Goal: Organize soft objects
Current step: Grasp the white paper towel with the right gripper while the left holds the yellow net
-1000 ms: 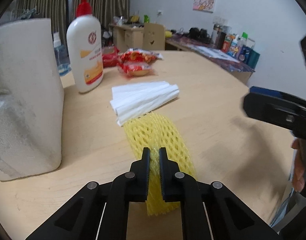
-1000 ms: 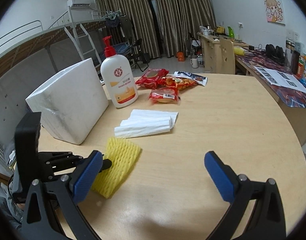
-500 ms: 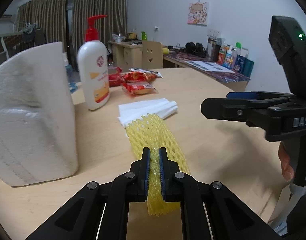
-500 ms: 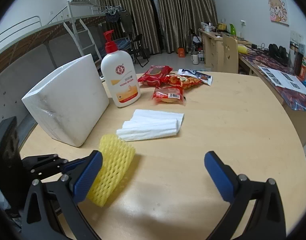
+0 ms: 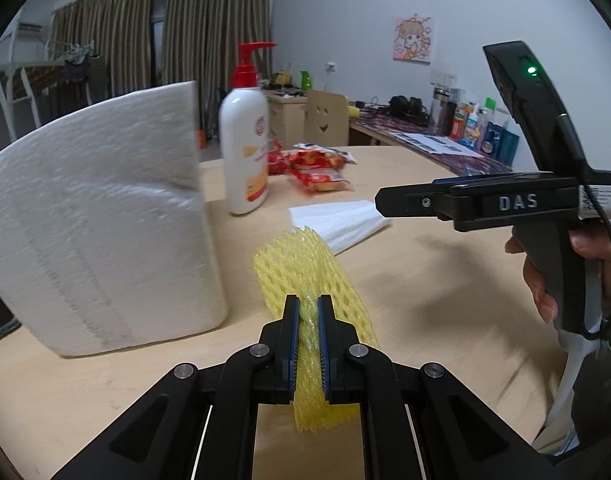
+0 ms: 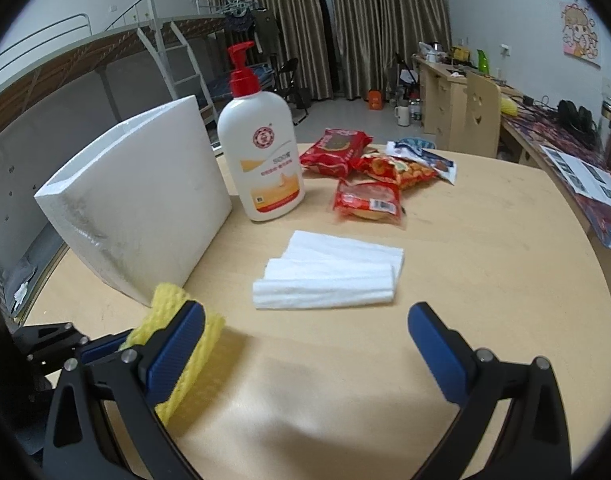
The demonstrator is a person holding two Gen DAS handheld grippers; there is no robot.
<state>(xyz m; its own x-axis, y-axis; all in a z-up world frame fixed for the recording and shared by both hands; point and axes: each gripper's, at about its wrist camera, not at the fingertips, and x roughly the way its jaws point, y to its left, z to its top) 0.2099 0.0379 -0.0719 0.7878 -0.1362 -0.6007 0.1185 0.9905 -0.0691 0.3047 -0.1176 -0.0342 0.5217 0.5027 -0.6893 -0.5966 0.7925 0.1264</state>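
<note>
My left gripper [image 5: 308, 308] is shut on a yellow foam net sleeve [image 5: 305, 264] and holds it lifted above the wooden table [image 5: 445, 300]. The sleeve also shows in the right wrist view [image 6: 185, 376], behind the left fingertip. My right gripper [image 6: 305, 344] is open and empty, hovering above the table just in front of a stack of white foam sheets [image 6: 329, 276]. The stack also shows in the left wrist view [image 5: 337, 220]. The right gripper's body shows in the left wrist view [image 5: 505, 200], to the right of the sleeve.
A big white foam box [image 6: 137, 216] stands at the left, close to the sleeve. A white lotion pump bottle [image 6: 261, 152] stands behind it. Several red snack packets [image 6: 365, 196] lie further back. A desk with clutter [image 6: 565, 140] is at the right.
My left gripper has lifted the yellow sleeve off the table and tilted up. My right gripper has moved forward and closer to the white sheets, staying open.
</note>
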